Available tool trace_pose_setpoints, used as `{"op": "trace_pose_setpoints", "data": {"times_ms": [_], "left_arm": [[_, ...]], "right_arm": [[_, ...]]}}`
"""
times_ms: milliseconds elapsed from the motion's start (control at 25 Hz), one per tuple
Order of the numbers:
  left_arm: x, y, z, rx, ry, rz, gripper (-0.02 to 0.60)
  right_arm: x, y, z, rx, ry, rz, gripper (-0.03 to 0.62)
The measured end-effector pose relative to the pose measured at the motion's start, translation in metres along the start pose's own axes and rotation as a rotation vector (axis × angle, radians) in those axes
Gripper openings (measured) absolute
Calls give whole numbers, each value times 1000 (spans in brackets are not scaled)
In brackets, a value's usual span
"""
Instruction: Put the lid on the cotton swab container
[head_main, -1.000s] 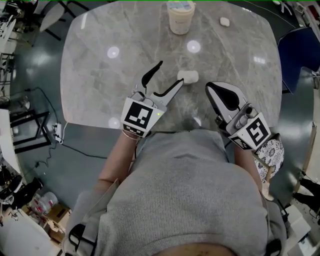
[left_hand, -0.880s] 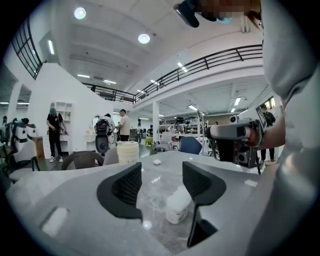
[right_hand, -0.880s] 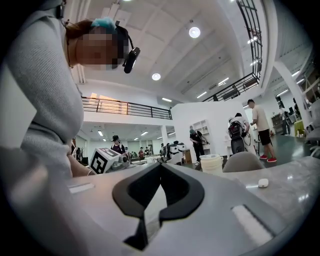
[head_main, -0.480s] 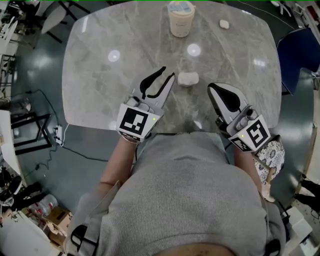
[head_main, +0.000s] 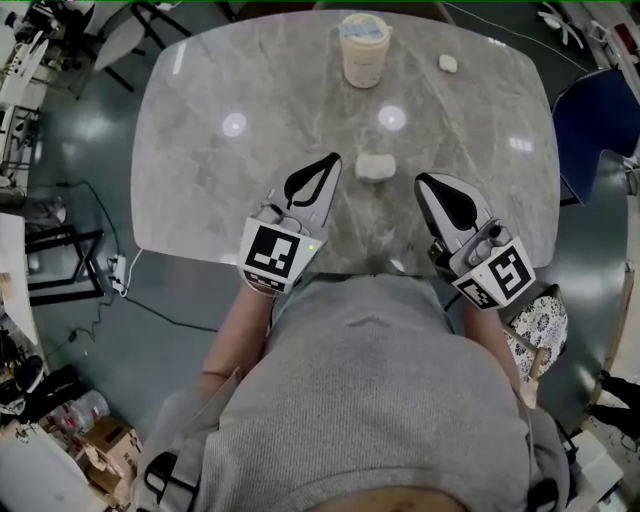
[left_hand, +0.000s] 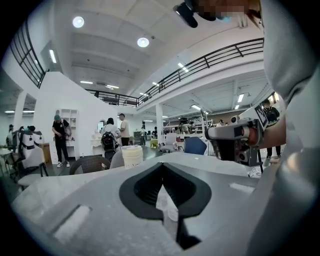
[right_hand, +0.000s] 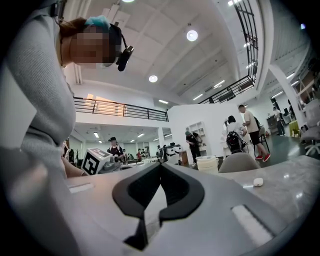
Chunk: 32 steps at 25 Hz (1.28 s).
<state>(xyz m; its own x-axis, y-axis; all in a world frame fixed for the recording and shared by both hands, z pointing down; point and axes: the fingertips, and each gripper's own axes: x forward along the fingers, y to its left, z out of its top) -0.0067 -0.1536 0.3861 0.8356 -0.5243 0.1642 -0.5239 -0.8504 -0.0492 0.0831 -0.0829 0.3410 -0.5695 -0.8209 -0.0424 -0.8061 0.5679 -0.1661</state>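
The cream cotton swab container (head_main: 363, 50) stands upright at the far middle of the marble table (head_main: 200, 150); it also shows as the container (left_hand: 132, 156) in the left gripper view and the container (right_hand: 206, 162) in the right gripper view. A white rounded lid-like piece (head_main: 375, 166) lies on the table between the two grippers. My left gripper (head_main: 328, 163) is just left of it and apart from it. Its jaws have just been closing and now meet with nothing between them. My right gripper (head_main: 433, 184) is to the right of the piece, shut and empty.
A small white object (head_main: 448, 63) lies at the far right of the table and appears again as the small object (right_hand: 258, 182). The table's near edge runs just under both grippers. A blue chair (head_main: 600, 110) stands at the right. People stand in the hall far behind.
The left gripper's jaws went from wide open to shut, empty. The gripper drew slightly away from the white piece, which stays on the table. The right gripper has kept still.
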Motion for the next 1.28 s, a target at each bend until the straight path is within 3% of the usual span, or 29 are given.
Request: {"op": "trace_pose_setpoints", "data": {"times_ms": [200, 760, 1280], "left_arm": [[-10, -13, 4, 39, 16, 22, 0], [-29, -61, 25, 32, -9, 54, 0], [-78, -131, 37, 2, -41, 75, 0]], "right_arm": [[-7, 6, 2, 2, 0, 5, 3], [-46, 30, 23, -6, -38, 34, 3], [-108, 86, 29, 0, -54, 58, 2]]}}
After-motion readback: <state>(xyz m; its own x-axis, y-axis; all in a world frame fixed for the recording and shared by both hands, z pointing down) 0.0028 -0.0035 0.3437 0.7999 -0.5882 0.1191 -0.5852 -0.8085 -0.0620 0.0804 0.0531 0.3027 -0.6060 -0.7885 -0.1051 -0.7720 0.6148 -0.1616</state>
